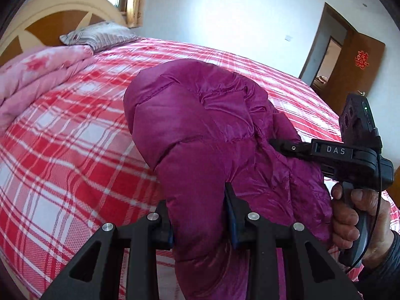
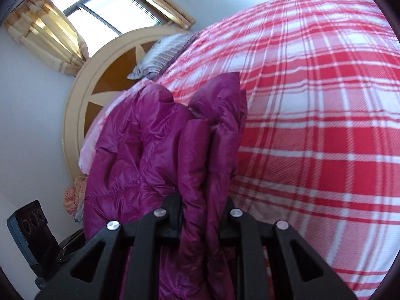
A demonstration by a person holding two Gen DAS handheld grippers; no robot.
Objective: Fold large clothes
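Both grippers are clamped on the purple jacket [image 1: 200, 130], the left gripper [image 1: 201, 215] on a padded edge and the right gripper [image 2: 203, 207] on bunched layers. It is held up over the bed [image 1: 75, 137], doubled but loose; laying it flat and tidying remain, I judge.

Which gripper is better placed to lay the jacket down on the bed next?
Neither alone: left gripper and right gripper both clamp the purple jacket, held above the plaid bedspread; lower together.

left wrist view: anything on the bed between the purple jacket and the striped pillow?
Nothing: only bare red plaid sheet lies between the purple jacket and the striped pillow. The pink quilt lies off to the side.
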